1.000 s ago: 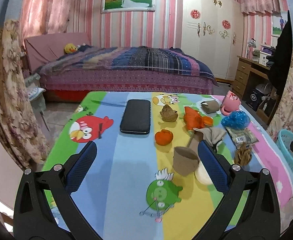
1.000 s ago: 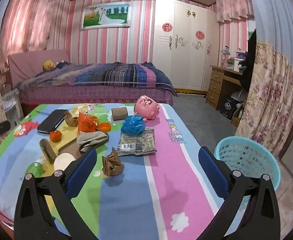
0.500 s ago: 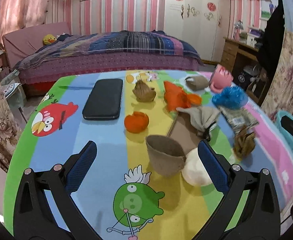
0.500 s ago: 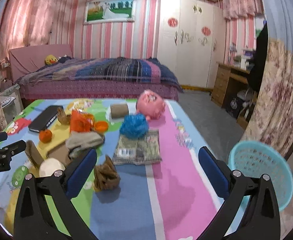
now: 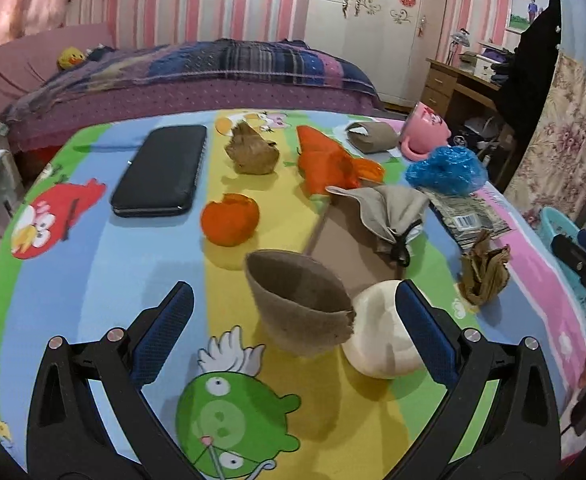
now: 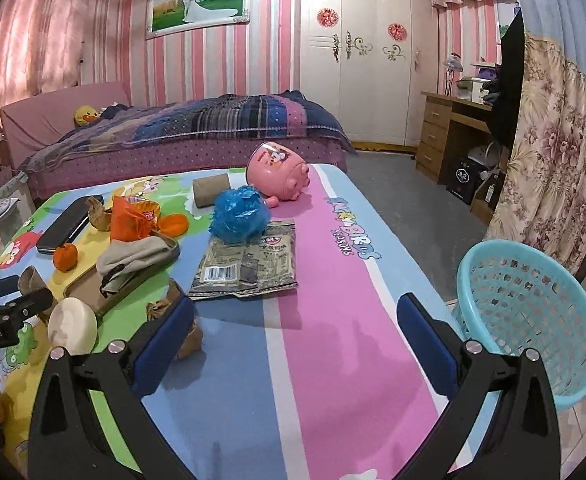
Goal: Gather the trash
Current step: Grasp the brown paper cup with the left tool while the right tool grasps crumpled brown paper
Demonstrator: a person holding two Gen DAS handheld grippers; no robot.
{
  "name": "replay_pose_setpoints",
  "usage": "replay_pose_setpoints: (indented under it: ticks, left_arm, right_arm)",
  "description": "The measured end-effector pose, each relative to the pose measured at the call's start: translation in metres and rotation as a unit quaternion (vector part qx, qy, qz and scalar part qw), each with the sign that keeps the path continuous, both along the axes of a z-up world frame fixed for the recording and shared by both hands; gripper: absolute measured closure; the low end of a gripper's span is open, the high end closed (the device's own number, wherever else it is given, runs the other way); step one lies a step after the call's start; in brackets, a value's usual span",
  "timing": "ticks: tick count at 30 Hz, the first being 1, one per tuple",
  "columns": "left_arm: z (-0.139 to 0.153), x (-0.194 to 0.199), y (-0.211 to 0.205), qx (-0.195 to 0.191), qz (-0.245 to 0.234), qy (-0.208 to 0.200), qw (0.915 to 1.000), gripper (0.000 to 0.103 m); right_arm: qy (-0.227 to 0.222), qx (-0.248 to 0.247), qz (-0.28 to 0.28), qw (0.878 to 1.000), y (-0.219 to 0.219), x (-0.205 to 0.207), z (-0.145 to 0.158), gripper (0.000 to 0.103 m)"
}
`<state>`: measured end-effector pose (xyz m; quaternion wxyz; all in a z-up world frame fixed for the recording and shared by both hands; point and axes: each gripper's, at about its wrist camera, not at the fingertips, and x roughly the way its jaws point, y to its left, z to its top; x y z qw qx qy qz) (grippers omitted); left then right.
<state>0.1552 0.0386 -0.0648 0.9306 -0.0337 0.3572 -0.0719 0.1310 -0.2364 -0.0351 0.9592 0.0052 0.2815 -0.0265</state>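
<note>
Trash lies on the cartoon-print table point(image 5: 93, 264). My left gripper point(image 5: 293, 332) is open, low over the table, with a brown paper cup point(image 5: 299, 304) on its side between its fingers and a white lid point(image 5: 381, 336) by the right finger. Beyond lie an orange peel point(image 5: 229, 218), a crumpled brown paper point(image 5: 253, 152), an orange wrapper point(image 5: 325, 164), a blue plastic bag point(image 5: 445, 170) and a snack packet point(image 6: 249, 264). My right gripper point(image 6: 297, 340) is open and empty over the table's right side; a crumpled brown paper point(image 6: 189, 332) lies by its left finger. A turquoise basket point(image 6: 529, 320) stands right.
A black case point(image 5: 161, 170), a grey cloth point(image 5: 389, 212) on a brown board, a paper roll point(image 6: 211, 192) and a pink piggy cup point(image 6: 281, 172) are on the table. A bed point(image 6: 173, 136) stands behind; a desk point(image 6: 449, 136) and floral curtain are right.
My left gripper has moved forward and down until the brown cup sits between its fingers. My right gripper has moved forward and lower over the table, nearer the crumpled brown paper.
</note>
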Motion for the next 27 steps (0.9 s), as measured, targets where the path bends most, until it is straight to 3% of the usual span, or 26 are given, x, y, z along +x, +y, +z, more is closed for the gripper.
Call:
replay_pose_setpoints:
  ticks: [2, 4, 7, 19, 27]
  left_arm:
    - [0.001, 0.000, 0.000, -0.005, -0.005, -0.002, 1.0000, 0.016]
    - [0.001, 0.002, -0.003, -0.004, -0.010, -0.002, 0.9999, 0.036]
    - [0.000, 0.004, -0.005, 0.002, -0.018, 0.009, 0.9998, 0.056]
    - [0.028, -0.017, 0.012, 0.044, 0.021, -0.020, 0.9986, 0.061]
    - [0.035, -0.021, 0.038, 0.038, 0.062, -0.016, 0.9972, 0.061]
  right_arm:
    - [0.000, -0.004, 0.004, 1.000, 0.003, 0.000, 0.000, 0.004]
    - [-0.002, -0.007, 0.005, 1.000, 0.005, -0.001, 0.000, 0.004]
    - [-0.002, -0.006, 0.006, 1.000, 0.007, -0.002, -0.001, 0.004]
    - [0.015, -0.007, 0.046, 0.999, 0.031, 0.002, -0.013, 0.004]
    - [0.045, -0.034, 0.075, 0.996, 0.066, 0.016, -0.026, 0.004]
